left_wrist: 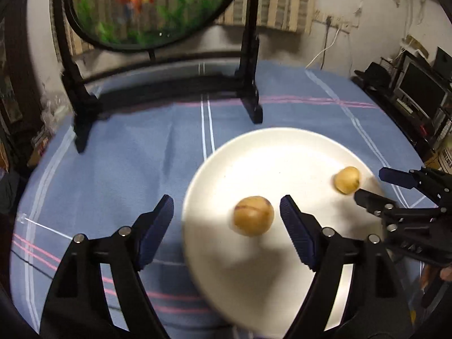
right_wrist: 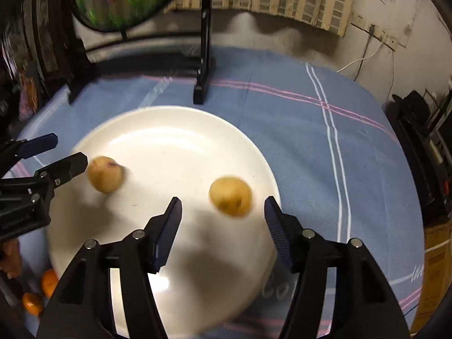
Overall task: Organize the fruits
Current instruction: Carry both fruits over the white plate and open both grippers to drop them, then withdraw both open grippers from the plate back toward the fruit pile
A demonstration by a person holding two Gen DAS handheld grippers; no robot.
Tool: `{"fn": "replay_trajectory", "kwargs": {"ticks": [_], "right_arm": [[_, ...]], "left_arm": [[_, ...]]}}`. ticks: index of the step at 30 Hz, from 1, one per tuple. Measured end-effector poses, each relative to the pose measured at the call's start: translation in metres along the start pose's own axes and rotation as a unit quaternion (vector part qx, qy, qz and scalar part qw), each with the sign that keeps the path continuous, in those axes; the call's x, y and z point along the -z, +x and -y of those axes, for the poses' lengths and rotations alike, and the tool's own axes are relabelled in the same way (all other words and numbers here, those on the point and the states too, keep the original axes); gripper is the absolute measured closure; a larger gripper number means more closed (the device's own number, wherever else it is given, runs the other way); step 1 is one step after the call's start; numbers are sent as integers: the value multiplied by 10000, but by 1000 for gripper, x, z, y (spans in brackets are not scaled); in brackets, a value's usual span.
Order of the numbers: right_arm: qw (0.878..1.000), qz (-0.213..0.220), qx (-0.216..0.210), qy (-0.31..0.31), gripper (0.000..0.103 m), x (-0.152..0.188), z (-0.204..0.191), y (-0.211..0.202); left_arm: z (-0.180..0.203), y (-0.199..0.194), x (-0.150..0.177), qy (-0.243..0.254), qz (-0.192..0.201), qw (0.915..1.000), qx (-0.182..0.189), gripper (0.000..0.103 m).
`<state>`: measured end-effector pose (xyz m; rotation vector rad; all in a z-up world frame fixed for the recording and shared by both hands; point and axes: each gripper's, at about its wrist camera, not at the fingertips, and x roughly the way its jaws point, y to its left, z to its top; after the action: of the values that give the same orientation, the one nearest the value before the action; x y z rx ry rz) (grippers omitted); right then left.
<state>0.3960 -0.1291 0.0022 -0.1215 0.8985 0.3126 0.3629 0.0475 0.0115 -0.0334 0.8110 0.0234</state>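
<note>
Hanging over the near rim of the white plate [left_wrist: 282,147], the left gripper [left_wrist: 226,209] had its jaws spread wide and held nothing; one yellow-brown fruit [left_wrist: 253,215] lay on the plate between its dark blue pads [left_wrist: 293,226], nearer the right-hand pad and clear of both. The right gripper [right_wrist: 223,212] was likewise parted and empty, with the second yellow-brown fruit [right_wrist: 230,196] lying on the plate between and just ahead of its fingertips, untouched. The two fruits sat well apart on the plate. Down at the right wrist view's lower left corner, two small orange fruits [right_wrist: 42,291] lay off the plate on the blue striped tablecloth [right_wrist: 310,141]. Farther back on the cloth stood a black stand [left_wrist: 248,84] holding a round picture [left_wrist: 147,5] of green plants and something orange, blurred.
</note>
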Motion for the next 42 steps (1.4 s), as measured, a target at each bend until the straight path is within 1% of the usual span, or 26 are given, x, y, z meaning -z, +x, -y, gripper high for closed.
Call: {"fn": "replay_trajectory", "kwargs": {"ticks": [1,3,5,7,9,11,15,18,21,24,26,27,28,29,32,35,38,42], "right_arm": [[9998,82,-101,115,41,8,2,-14],[9992,286,-221,188,41,25,2,-41],[9987,400,-251,206,41,44,0,-63],[9985,442,-279,169,40,70,-4,-83],[9986,469,-232,123,40,94,-7,-101],[9984,466,-301,121,40,121,-11,-119],[9980,490,-344,217,40,165,-17,-149],[9981,334,-332,386,40,194,-21,-161],[9966,196,-436,665,40,222,-21,-165],[9956,147,-464,802,40,245,-24,-170],[9960,61,-383,810,40,258,-28,-170],[9959,69,-397,811,40,264,-31,-172],[9956,104,-468,803,37,271,-34,-176],[9958,88,-497,769,36,275,-37,-176],[9963,131,-512,676,36,282,-45,-180],[9957,149,-666,622,36,284,-51,-181],[9958,138,-729,545,36,287,-57,-180],[9953,73,-760,589,36,291,-57,-173]], "left_arm": [[-1,-12,3,-18,70,10000,41,24],[-4,-36,12,-68,206,9996,170,20],[-5,-59,23,-93,284,9994,192,16],[-4,-81,40,-103,296,9993,194,16],[-2,-105,61,-24,324,9993,175,16],[-1,-126,83,-3,343,9992,190,16],[2,-157,126,-13,399,9991,146,12],[3,-175,159,-82,351,9993,66,11],[1,-186,184,-223,247,9994,122,11],[-2,-194,200,-357,163,9992,124,11],[-2,-198,213,-369,119,9992,43,10],[-1,-200,219,-360,113,9993,-30,10],[0,-201,224,-348,110,9993,-85,10],[2,-202,232,-328,85,9994,-91,10],[8,-199,247,-303,-118,9995,29,10],[13,-198,258,-238,-223,9994,91,10],[18,-198,265,-154,-246,9995,135,10],[23,-197,266,-46,-262,9995,162,10]]}}
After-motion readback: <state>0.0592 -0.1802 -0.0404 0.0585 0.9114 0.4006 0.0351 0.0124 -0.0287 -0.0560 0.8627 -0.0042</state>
